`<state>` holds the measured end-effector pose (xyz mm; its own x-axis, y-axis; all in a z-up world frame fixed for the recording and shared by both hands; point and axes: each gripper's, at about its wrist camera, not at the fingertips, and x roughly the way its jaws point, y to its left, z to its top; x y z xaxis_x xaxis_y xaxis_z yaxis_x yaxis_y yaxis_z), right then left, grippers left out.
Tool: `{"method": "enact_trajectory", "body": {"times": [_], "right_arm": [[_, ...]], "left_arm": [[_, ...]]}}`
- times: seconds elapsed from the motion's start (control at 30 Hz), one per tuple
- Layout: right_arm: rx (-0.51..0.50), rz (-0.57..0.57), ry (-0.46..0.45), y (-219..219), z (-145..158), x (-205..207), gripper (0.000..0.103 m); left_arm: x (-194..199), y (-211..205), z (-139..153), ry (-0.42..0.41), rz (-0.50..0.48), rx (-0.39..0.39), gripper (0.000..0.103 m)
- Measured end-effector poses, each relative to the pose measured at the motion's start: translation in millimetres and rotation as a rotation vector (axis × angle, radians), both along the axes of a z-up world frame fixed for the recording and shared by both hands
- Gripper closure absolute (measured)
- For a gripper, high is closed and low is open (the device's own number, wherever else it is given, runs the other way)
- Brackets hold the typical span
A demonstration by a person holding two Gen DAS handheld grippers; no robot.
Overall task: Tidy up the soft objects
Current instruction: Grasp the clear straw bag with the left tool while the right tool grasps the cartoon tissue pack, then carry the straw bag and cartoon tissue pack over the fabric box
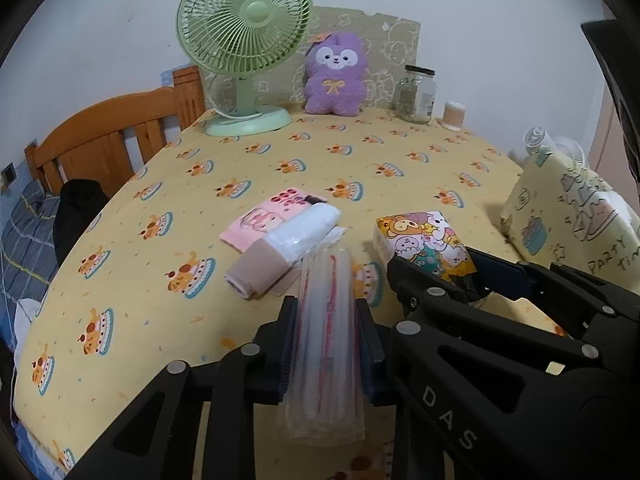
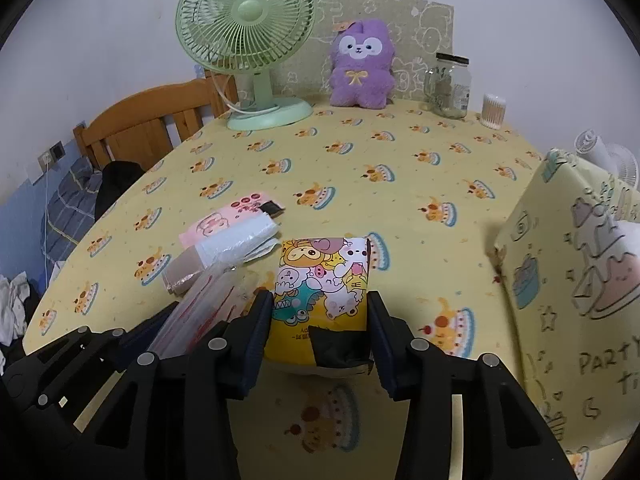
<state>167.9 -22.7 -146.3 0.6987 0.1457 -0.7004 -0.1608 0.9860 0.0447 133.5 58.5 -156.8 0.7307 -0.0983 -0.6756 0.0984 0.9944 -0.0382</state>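
- Now the left claw (image 1: pixel 326 344) is clamped tight on the clear plastic sleeve (image 1: pixel 326 360)
- Right claw (image 2: pixel 320 320) — pads against the cartoon tissue pack (image 2: pixel 320 280) on the desk (image 2: pixel 400 160)

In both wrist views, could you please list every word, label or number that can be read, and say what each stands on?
"DAS": on the black body of the right gripper, seen in the left wrist view.
"PARTY TI", cut off at the frame edge: on the yellow cushion.
Pink packet: red print, too blurred to read.
Cartoon tissue pack: small line of print near its lower end, too small to read.
Glass jar: label unreadable.
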Motion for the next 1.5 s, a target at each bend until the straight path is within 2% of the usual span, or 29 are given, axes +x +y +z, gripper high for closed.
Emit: {"method": "enact_trajectory", "body": {"times": [0.33,0.73,1.5], "right_arm": [[0.018,-0.009,-0.035,-13.2,15.4,-12.1,0.054],[0.038,-0.004,-0.107,-26.4,57.4,-26.5,0.054],[0.035,0.016,-0.192,-48.2,114.5,-68.5,0.054]], "left_arm": [[-10.7,-12.5,16.7,-0.036,-0.013,0.013,0.079],[-25.1,-25.7,57.6,-0.101,-0.017,0.038,0.079],[-64.3,-50.3,109.0,-0.175,-0.001,0.037,0.079]]}}
